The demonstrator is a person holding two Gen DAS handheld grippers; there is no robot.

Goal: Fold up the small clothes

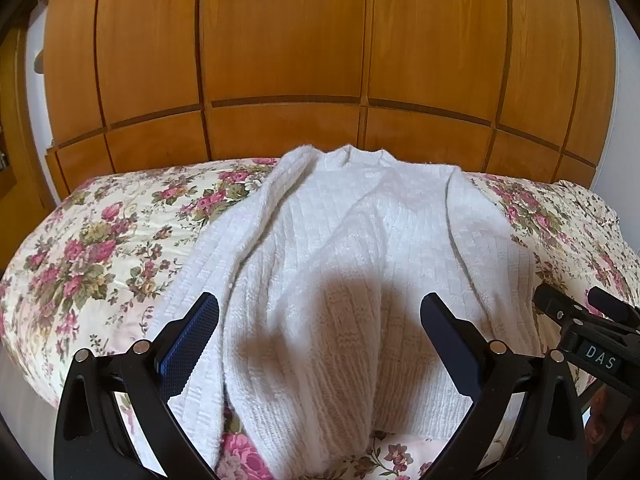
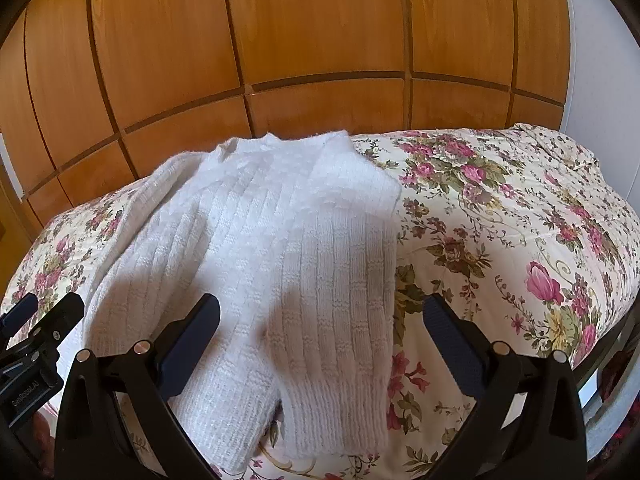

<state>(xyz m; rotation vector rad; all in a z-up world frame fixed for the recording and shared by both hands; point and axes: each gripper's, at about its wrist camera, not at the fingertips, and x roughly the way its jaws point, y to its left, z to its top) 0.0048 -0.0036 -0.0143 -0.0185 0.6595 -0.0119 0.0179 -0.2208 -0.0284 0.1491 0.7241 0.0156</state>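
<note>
White knitted sweater (image 1: 344, 248): ribbed and textured, lying on the bed (image 1: 100, 240) with its neckline at the far edge, towards the wardrobe (image 1: 280, 40); both sleeves run down alongside the body, the one on the right of the right wrist view laid over the front panel with its cuff near the hem; the fabric is loosely creased, not flat; a shadow falls across its lower middle.

Bed: covered by a cream bedspread printed with pink roses and green leaves; the sweater occupies the middle of it in the left wrist view, the left half in the right wrist view.

Wardrobe: honey-coloured wooden panels with dark grooves, standing directly behind the bed and filling the upper half of both views.

Left gripper (image 1: 320, 320): black frame, blue textured pads; jaws spread wide apart, holding nothing; poised above the lower body of the sweater, the left finger over the left sleeve, the right finger over the right part of the hem.

Right gripper (image 2: 322, 320): same build; jaws likewise wide apart and empty; positioned over the folded-in right sleeve, its left finger above the knit, its right finger above bare bedspread just beside the sleeve; also visible at the right edge of the left wrist view.
</note>
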